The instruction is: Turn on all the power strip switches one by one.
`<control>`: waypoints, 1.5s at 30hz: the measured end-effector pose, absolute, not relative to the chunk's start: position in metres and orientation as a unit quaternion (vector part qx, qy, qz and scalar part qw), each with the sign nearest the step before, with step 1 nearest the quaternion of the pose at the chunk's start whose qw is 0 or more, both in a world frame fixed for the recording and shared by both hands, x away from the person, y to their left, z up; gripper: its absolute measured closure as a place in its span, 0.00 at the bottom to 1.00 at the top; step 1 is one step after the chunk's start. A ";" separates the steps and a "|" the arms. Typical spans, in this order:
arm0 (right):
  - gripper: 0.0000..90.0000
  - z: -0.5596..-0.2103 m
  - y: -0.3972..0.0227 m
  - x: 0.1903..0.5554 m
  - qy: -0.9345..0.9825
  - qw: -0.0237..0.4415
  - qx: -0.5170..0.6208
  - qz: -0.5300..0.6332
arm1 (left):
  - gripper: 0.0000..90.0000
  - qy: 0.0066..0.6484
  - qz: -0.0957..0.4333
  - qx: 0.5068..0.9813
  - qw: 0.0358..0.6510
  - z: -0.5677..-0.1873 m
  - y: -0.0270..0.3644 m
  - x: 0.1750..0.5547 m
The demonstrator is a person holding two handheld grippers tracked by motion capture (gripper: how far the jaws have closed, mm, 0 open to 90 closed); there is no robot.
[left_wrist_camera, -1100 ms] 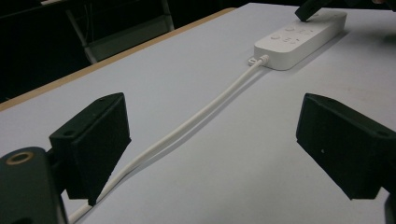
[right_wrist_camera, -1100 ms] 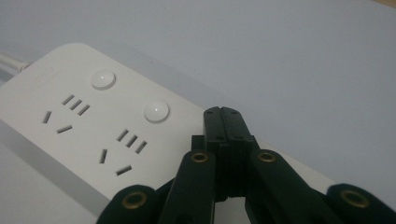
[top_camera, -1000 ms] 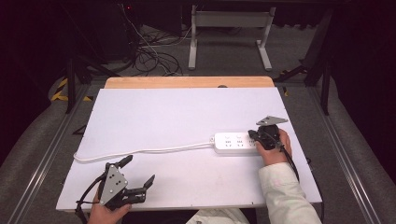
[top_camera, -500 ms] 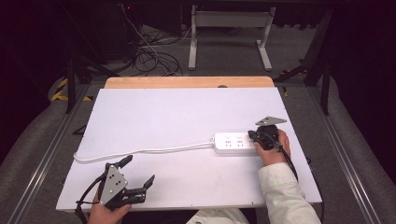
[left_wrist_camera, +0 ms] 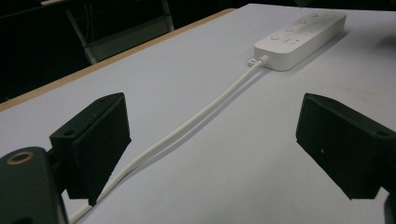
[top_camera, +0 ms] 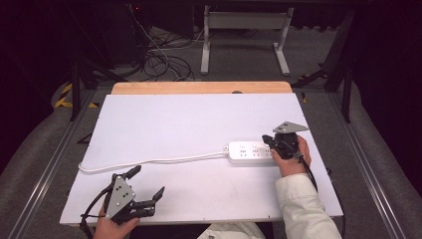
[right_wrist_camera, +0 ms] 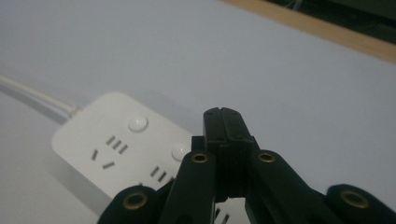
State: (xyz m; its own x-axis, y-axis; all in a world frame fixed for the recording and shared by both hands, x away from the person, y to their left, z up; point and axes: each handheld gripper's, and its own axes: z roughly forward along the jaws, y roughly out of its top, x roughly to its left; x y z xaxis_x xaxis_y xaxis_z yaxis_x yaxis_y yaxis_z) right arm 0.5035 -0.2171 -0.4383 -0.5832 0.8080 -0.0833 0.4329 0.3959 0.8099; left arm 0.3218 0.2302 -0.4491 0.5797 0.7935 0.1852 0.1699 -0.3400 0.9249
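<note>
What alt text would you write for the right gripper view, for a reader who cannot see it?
The right gripper, its two black jaws shut together, hovers over a white power strip with round buttons, on a white table. The strip's white cable leaves at left.

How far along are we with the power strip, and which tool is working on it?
The power strip lies flat on the table, its cord trailing left, sockets empty. In hand: the right tool, jaws shut, hovers over the strip's round buttons; whether it touches is unclear. The left tool waits open near the front edge. Any pressing or plugging looks yet to come.
</note>
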 end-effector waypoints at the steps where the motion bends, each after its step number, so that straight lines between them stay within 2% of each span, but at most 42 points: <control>1: 1.00 -0.438 -0.217 0.504 0.800 0.241 0.388 0.389 | 0.11 0.321 0.327 0.750 0.476 -0.449 0.230 0.322; 3: 1.00 -0.429 -0.215 0.500 0.795 0.247 0.385 0.399 | 0.11 0.322 0.327 0.750 0.477 -0.449 0.231 0.323; 24: 1.00 -0.429 -0.221 0.494 0.791 0.254 0.383 0.403 | 0.11 0.324 0.325 0.748 0.480 -0.449 0.230 0.321; 45: 1.00 -0.444 -0.256 0.498 0.790 0.257 0.418 0.367 | 0.11 0.321 0.328 0.749 0.477 -0.449 0.230 0.321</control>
State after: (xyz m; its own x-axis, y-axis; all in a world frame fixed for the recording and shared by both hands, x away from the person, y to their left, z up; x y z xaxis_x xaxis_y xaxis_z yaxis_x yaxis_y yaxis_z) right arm 0.4985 -0.2564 -0.4441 -0.5187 0.8493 -0.0985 0.4722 0.3806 0.7951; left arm 0.3214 0.2303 -0.4487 0.5782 0.7946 0.1854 0.1683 -0.3385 0.9258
